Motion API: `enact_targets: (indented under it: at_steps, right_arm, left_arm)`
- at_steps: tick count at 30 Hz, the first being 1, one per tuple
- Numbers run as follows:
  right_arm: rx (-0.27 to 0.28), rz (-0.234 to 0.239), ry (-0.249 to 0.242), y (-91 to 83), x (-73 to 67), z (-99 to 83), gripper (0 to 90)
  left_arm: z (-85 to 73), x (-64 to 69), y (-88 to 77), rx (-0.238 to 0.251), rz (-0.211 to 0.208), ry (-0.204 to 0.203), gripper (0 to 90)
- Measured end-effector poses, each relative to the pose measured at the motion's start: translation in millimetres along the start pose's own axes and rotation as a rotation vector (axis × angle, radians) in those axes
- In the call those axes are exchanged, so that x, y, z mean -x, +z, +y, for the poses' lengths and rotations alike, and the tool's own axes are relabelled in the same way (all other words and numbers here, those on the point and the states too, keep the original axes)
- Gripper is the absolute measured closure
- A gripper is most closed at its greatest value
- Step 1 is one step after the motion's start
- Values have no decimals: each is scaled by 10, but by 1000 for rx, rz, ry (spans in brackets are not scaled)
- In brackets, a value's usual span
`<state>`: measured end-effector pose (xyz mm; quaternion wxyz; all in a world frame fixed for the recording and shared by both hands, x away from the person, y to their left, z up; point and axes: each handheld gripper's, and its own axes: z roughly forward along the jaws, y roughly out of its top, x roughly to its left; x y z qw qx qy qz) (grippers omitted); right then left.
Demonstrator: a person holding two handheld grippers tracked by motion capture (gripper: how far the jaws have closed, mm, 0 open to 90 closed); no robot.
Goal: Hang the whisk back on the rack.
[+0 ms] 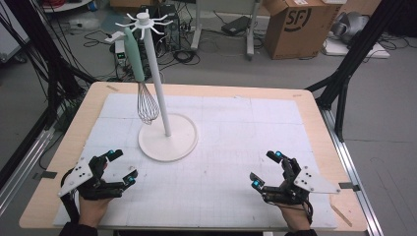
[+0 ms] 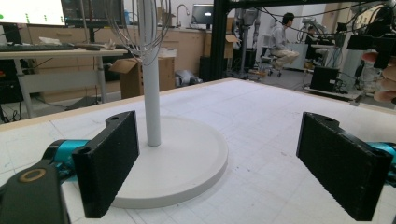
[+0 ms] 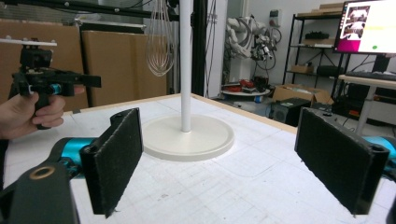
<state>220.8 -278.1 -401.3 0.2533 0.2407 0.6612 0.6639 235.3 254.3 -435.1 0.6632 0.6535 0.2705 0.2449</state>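
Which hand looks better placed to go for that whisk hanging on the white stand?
Probably the left. The whisk hangs on the left side of the stand, and the left claw, open and empty, sits nearer its base. The right claw, also open, would have to reach past the pole.

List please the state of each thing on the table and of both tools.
whisk: hanging from a hook of the stand, wire end down, clear of the table
stand: upright on its round base
left tool: jaws open, nothing between them, low over the mat
right tool: jaws open, nothing between them, low over the mat
white mat: lying flat on the table
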Motion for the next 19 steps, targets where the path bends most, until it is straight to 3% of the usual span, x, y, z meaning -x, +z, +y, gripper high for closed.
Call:
enact_targets:
  at_steps: [19]
  right_arm:
    - [27,20,8,-61,-18,10,113]
  left_arm:
    - [9,13,-8,10,-12,8,126]
